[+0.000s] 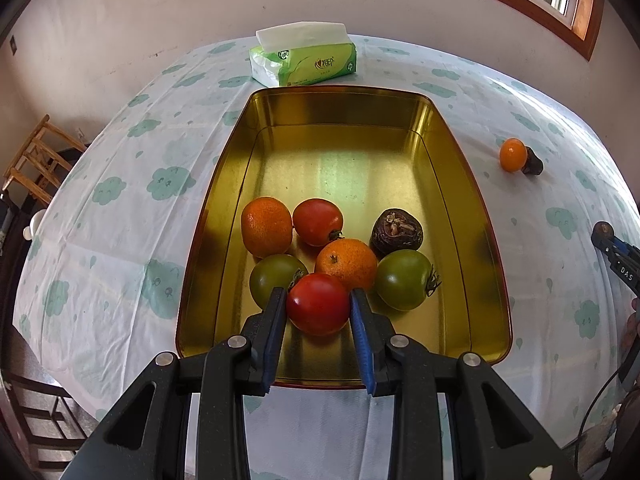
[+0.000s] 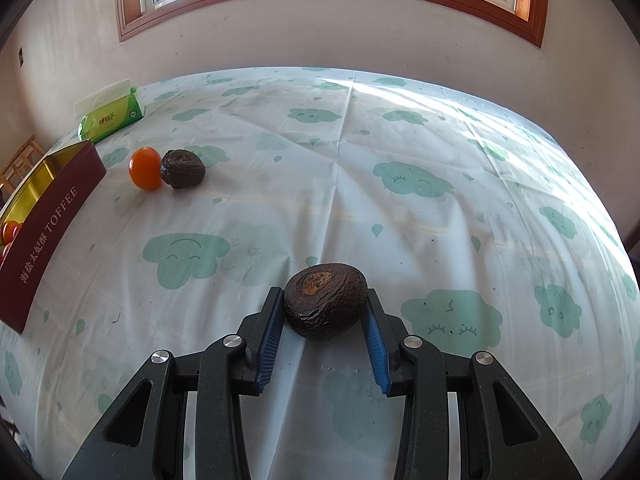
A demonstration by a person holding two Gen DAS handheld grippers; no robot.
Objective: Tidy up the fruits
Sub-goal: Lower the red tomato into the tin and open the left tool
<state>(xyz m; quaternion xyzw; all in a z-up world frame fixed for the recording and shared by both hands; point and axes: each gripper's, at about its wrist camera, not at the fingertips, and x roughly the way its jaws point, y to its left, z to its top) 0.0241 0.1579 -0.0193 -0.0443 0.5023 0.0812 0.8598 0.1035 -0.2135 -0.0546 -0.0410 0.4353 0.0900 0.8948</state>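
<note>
In the left wrist view my left gripper [image 1: 318, 296] is shut on a red tomato [image 1: 318, 304] just over the near end of a gold tin [image 1: 452, 152]. Inside the tin lie two oranges [image 1: 267, 226], another red tomato [image 1: 318, 222], two green tomatoes [image 1: 404, 280] and a dark wrinkled fruit [image 1: 397, 230]. In the right wrist view my right gripper [image 2: 325, 300] is shut on a dark wrinkled fruit [image 2: 325, 306] above the tablecloth. A small orange fruit [image 2: 145, 168] and another dark fruit [image 2: 183, 169] lie touching on the cloth beside the tin [image 2: 52, 216].
A green tissue pack [image 1: 304, 60] stands beyond the tin's far end. The table wears a white cloth with green cloud prints [image 2: 360, 168]. A wooden chair [image 1: 36, 164] stands off the table's left side. The right gripper's tip [image 1: 616, 252] shows at the right edge.
</note>
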